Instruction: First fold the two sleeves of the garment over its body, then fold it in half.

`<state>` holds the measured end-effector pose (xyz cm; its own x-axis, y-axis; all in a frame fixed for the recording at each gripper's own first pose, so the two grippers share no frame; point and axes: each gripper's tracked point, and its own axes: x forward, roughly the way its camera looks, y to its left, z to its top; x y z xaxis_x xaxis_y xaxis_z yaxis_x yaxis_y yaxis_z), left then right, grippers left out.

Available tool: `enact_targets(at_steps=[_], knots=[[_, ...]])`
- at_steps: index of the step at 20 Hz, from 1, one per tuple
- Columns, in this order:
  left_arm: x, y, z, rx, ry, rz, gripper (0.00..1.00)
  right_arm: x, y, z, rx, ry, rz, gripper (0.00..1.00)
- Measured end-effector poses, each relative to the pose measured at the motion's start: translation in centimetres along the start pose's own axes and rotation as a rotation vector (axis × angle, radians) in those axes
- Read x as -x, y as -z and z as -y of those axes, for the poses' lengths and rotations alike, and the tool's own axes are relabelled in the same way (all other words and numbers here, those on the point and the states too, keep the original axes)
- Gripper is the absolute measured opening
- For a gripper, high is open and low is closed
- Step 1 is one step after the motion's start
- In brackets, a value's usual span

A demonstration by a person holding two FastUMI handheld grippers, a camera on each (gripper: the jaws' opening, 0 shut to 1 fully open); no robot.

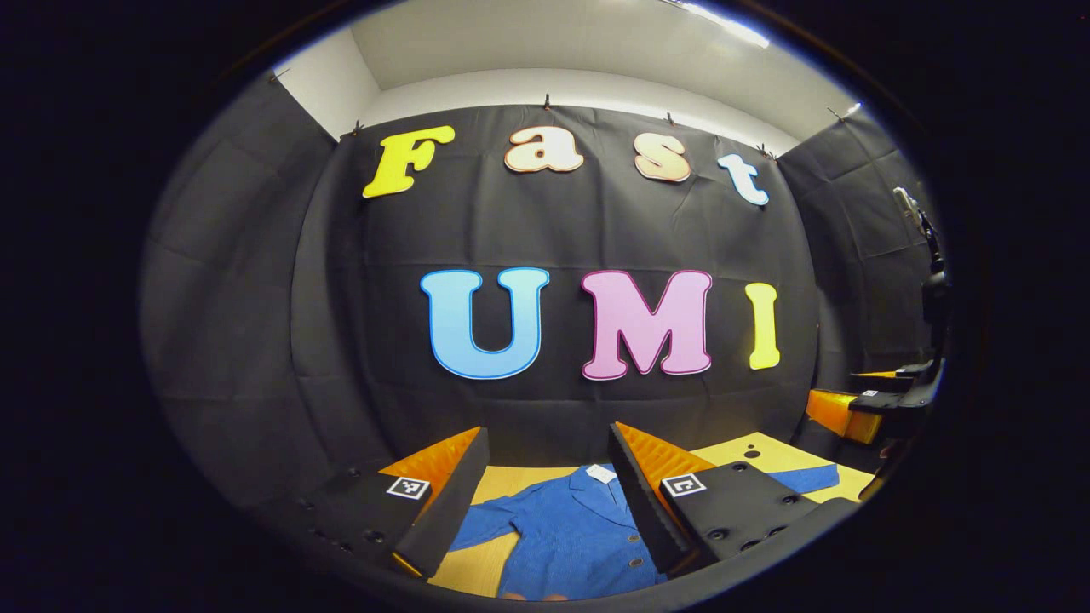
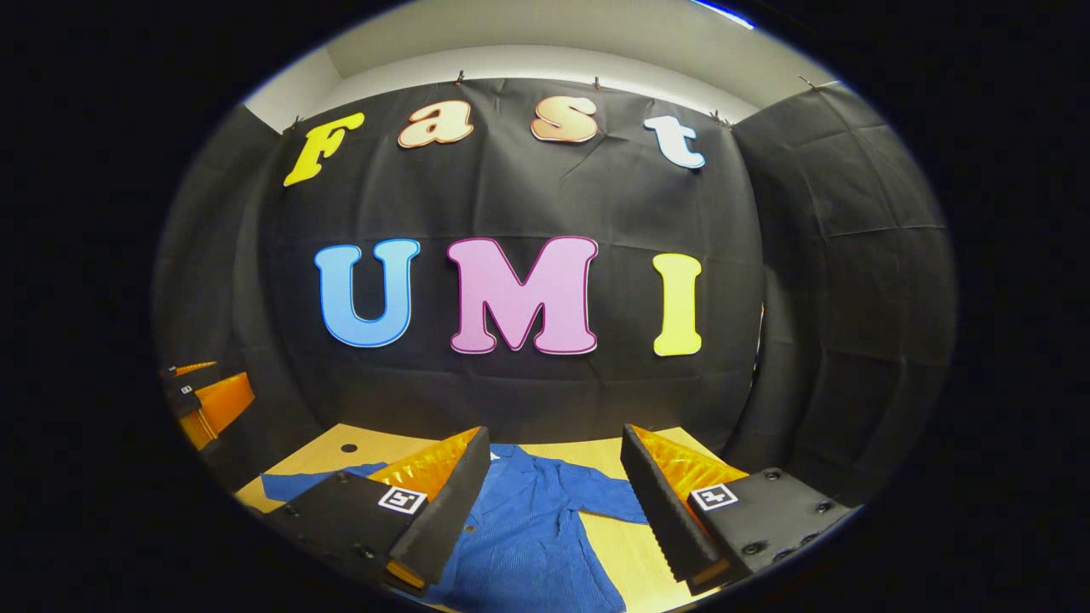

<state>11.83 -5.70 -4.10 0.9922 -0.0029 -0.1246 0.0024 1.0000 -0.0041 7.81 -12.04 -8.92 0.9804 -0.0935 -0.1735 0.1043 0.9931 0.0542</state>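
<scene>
A blue button-up shirt (image 1: 566,532) lies flat on the wooden table (image 1: 771,455), collar toward the booth's wall, with one sleeve (image 1: 809,478) stretched out to the right. My left gripper (image 1: 547,434) hovers open above the shirt's upper body, nothing between its fingers. In the right gripper view the shirt (image 2: 524,536) lies below my right gripper (image 2: 557,434), which is open and empty too. One sleeve (image 2: 609,504) spreads between its fingers and the other sleeve (image 2: 294,485) reaches left. Each gripper appears at the edge of the other's view: the right gripper (image 1: 851,398) and the left gripper (image 2: 203,390).
The black cloth wall stands close behind the table's far edge. A small dark hole (image 2: 349,447) marks the tabletop (image 2: 387,453) near that edge. A dark stand (image 1: 932,281) rises at the far right of the left gripper view.
</scene>
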Motion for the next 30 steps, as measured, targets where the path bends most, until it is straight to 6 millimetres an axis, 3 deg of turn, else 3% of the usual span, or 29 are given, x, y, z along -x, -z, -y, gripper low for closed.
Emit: enact_targets(at_steps=[7, 10, 12, 15, 18, 21, 23, 27, 28, 30], knots=[[-0.7, 0.1, 1.1, -0.011, 0.048, -0.011, 0.81, -0.8, 1.6, 0.5, 0.017, 0.007, -0.038, 0.97], [-0.4, 0.8, 1.2, 0.008, 0.057, -0.03, 0.81, -2.8, 3.0, 0.8, -0.019, 0.008, -0.106, 0.97], [-0.4, 2.0, 1.8, 0.065, 0.074, -0.072, 0.81, -5.0, 4.0, 2.2, -0.054, 0.029, -0.154, 0.97], [-0.4, 3.5, 2.1, 0.113, 0.073, -0.127, 0.81, -9.1, 7.2, 7.5, -0.116, 0.133, -0.247, 0.97], [-1.0, 4.9, 1.9, 0.137, 0.035, -0.162, 0.81, -11.5, 11.6, 15.1, -0.167, 0.284, -0.316, 0.98], [-1.6, 7.6, 2.3, 0.144, -0.003, -0.236, 0.82, -11.4, 16.8, 22.5, -0.133, 0.398, -0.403, 0.97], [-2.3, 8.6, 2.7, 0.144, -0.022, -0.271, 0.81, -11.3, 20.7, 26.2, -0.151, 0.451, -0.507, 0.97], [-4.4, 10.0, 4.7, 0.221, -0.05, -0.342, 0.81, -11.3, 29.2, 32.7, -0.23, 0.555, -0.715, 0.98], [-4.8, 10.3, 5.5, 0.237, -0.054, -0.355, 0.81, -11.4, 30.8, 34.4, -0.224, 0.574, -0.756, 0.98], [-5.3, 11.0, 6.9, 0.241, -0.059, -0.382, 0.82, -11.3, 33.2, 36.0, -0.246, 0.573, -0.834, 0.99]])
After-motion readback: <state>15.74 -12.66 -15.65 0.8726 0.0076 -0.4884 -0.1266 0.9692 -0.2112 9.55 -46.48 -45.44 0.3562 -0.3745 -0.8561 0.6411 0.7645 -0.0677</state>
